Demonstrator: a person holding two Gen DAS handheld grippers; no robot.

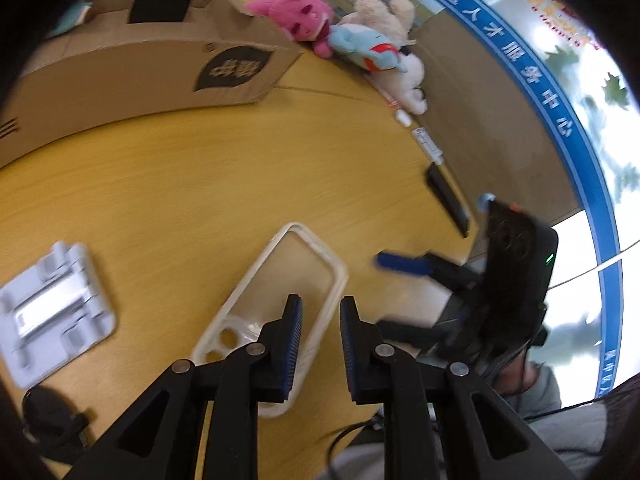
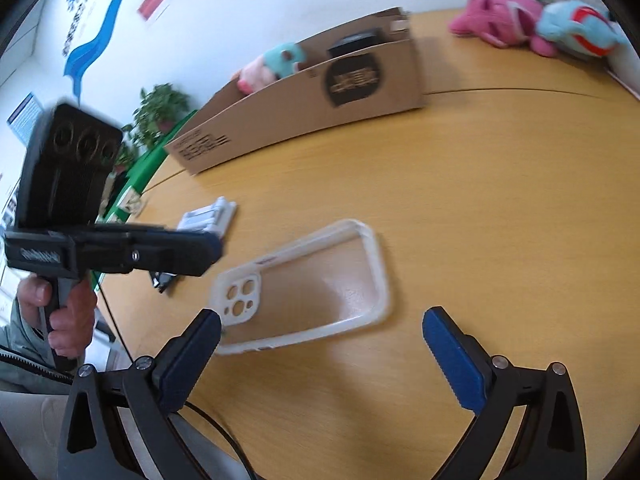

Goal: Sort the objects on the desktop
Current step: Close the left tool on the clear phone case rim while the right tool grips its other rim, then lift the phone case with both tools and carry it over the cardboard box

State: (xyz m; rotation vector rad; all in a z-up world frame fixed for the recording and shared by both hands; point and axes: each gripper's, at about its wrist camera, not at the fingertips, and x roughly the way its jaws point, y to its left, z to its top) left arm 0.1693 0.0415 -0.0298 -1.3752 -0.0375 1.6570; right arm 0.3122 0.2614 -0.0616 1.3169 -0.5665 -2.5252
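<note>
A clear phone case (image 1: 280, 300) (image 2: 312, 292) lies flat on the wooden table. My left gripper (image 1: 320, 312) hovers over the case's near right edge with its jaws a narrow gap apart and nothing between them; from the right wrist view it (image 2: 208, 246) shows side-on, left of the case. My right gripper (image 2: 322, 328) is wide open and empty just in front of the case; it also shows in the left wrist view (image 1: 396, 262). A white folding stand (image 1: 52, 312) (image 2: 208, 216) lies left of the case.
A long cardboard box (image 1: 144, 68) (image 2: 304, 96) holding a black item (image 1: 160, 4) and plush toys stands at the back. Pink, blue and white plush toys (image 1: 352, 36) (image 2: 536, 20) lie at the far table edge. A black bar (image 1: 446, 196) and small white items (image 1: 428, 144) lie along the right edge.
</note>
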